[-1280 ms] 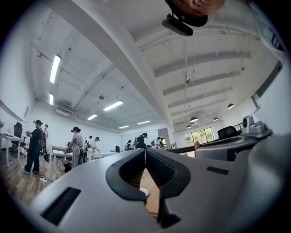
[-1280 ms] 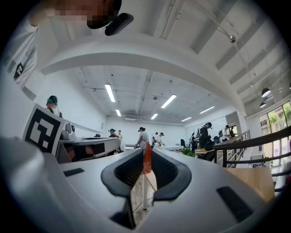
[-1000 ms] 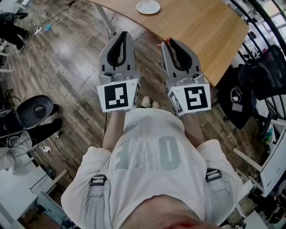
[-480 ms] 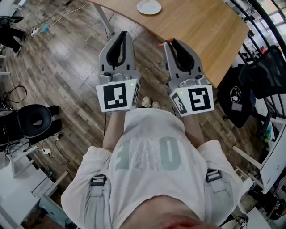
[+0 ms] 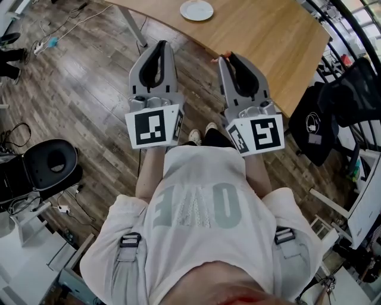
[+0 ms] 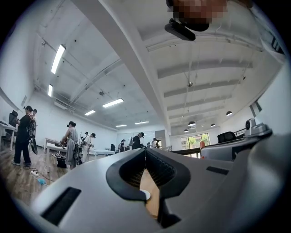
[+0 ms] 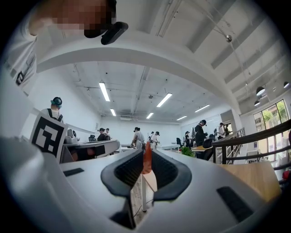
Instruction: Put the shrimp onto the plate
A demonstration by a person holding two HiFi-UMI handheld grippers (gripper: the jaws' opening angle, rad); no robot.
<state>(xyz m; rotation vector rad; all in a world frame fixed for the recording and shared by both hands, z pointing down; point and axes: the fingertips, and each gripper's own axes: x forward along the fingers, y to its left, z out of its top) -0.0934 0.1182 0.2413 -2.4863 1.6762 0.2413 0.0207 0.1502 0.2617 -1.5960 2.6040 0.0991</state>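
Head view: the right gripper (image 5: 225, 57) pinches the orange shrimp (image 5: 218, 58) at its tips — the white plate (image 5: 197, 9) lies ahead, slightly left, on the table (image 5: 268, 41).
Left gripper view: the left gripper (image 6: 145, 152) is pressed together, empty.
Right gripper view: the shrimp stands upright between the pads.

The whole room is bright and evenly lit. The ceiling strip lights (image 7: 104, 91) burn out to white glare in both gripper views, and the people far below them look small and soft. Both views bow hard into a round black border. Up close, the shrimp (image 7: 148, 160) in my right gripper (image 7: 146, 152) is a soft orange smear. My head view is crisp, with faint shadows on the floor (image 5: 89, 89) and bent edges.
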